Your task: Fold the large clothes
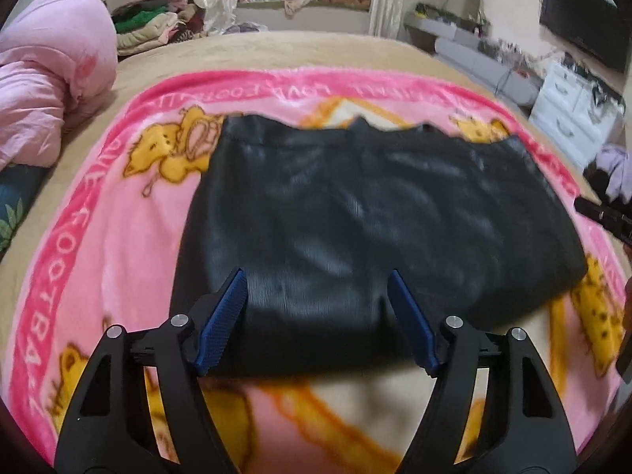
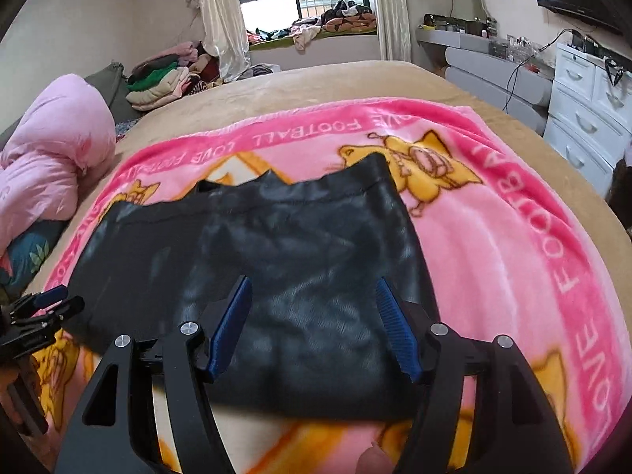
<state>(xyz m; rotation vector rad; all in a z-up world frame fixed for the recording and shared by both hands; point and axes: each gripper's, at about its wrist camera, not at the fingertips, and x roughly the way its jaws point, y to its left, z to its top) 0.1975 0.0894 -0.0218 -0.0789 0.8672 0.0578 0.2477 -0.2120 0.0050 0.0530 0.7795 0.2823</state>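
A black leather-look garment (image 1: pixel 355 229) lies folded flat on a pink cartoon blanket (image 1: pixel 102 205) on the bed; it also shows in the right wrist view (image 2: pixel 276 260). My left gripper (image 1: pixel 318 276) is open and empty, hovering over the garment's near left edge. My right gripper (image 2: pixel 314 284) is open and empty over the garment's near right part. The left gripper also shows at the left edge of the right wrist view (image 2: pixel 47 308). The right gripper shows at the right edge of the left wrist view (image 1: pixel 604 217).
A pink duvet (image 1: pixel 43 91) is bunched at the bed's left. A clothes pile (image 2: pixel 166 79) lies beyond the bed. White drawers (image 2: pixel 584 118) and a grey desk (image 2: pixel 493 67) stand at the right. The tan bedsheet (image 2: pixel 335 79) stretches behind the blanket.
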